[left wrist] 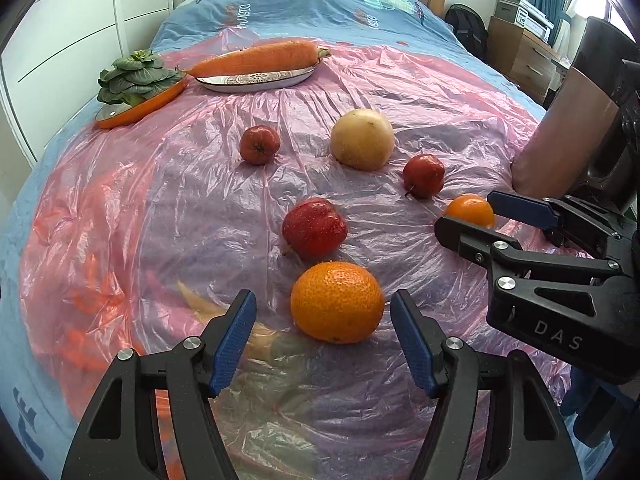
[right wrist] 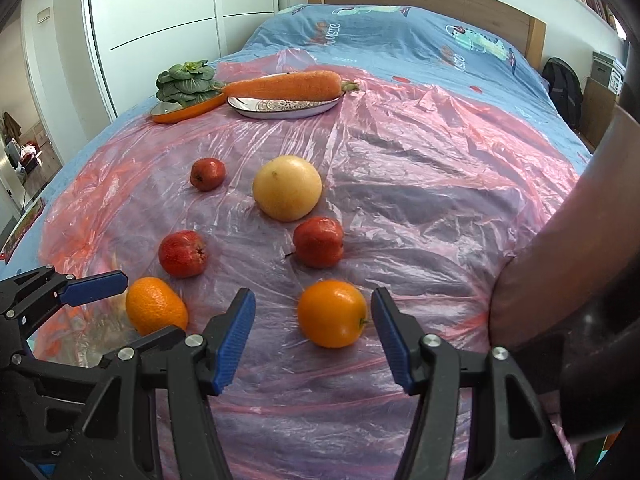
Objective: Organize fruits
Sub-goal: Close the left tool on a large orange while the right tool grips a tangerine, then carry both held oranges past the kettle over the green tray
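A: How do we hold the left gripper?

B: Tilted down at the bed, jaws spread. The rough orange lies between the pads, just ahead, untouched.

A: And our right gripper?

B: Also tilted down, jaws wide apart. The smooth orange sits between its fingertips, touching neither. The apples lie beyond both.

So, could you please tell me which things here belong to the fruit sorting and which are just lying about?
Job:
- two oranges
- three red apples
- yellow pear
- left tongs, right tongs, both open

Lying about:
- carrot on oval plate
- bok choy on orange dish
- backpack
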Motion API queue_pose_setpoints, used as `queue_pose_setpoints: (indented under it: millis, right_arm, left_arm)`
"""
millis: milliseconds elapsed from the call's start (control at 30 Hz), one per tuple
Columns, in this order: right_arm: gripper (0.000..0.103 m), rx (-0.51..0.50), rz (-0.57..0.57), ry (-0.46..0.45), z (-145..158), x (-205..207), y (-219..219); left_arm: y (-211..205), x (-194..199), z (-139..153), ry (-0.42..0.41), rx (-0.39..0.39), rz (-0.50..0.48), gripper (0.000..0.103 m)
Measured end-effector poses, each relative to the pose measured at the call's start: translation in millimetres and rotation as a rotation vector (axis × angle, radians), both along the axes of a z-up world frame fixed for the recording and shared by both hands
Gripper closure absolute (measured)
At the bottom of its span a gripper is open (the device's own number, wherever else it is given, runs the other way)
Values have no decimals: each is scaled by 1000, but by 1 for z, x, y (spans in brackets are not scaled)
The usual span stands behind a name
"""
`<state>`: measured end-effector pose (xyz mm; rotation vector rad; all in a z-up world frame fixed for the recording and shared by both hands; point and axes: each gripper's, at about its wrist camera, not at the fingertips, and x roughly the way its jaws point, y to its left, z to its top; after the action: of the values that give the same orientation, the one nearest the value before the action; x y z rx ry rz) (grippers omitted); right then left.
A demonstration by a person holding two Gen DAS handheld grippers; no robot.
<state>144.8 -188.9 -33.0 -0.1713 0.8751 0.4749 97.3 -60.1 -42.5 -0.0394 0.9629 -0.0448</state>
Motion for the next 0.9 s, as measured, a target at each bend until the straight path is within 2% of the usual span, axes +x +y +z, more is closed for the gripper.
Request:
queue_pose_setpoints:
  millis: [133,200,267,333,467,667,900]
  right_arm:
    - [33,-1,6,23,-10,7,-1]
    - [38,-2,11,32,-15,8,-1]
    - [52,-1,15,38,-19,8,-1]
    - [61,4,19,43,-20,9,-1]
    - [61,6,26,42,-22,9,-1]
    - [61,4,33,30,-16,7,0]
    - [61,19,47,-7,9,-5,2]
  left_arm:
    - [-1,1,-9,12,8,-2,40]
    - [-2,1,-11,12,17,-5,40]
    - [-3,2,-13,11,27,-7,42]
    - [-5,3,-15,8,37,-12,47]
    - [-8,3,-16,5,48,-25,63]
    - [-7,3,-11,6,48,-32,64]
    - [-3,-2,4,-2,19,-20,65]
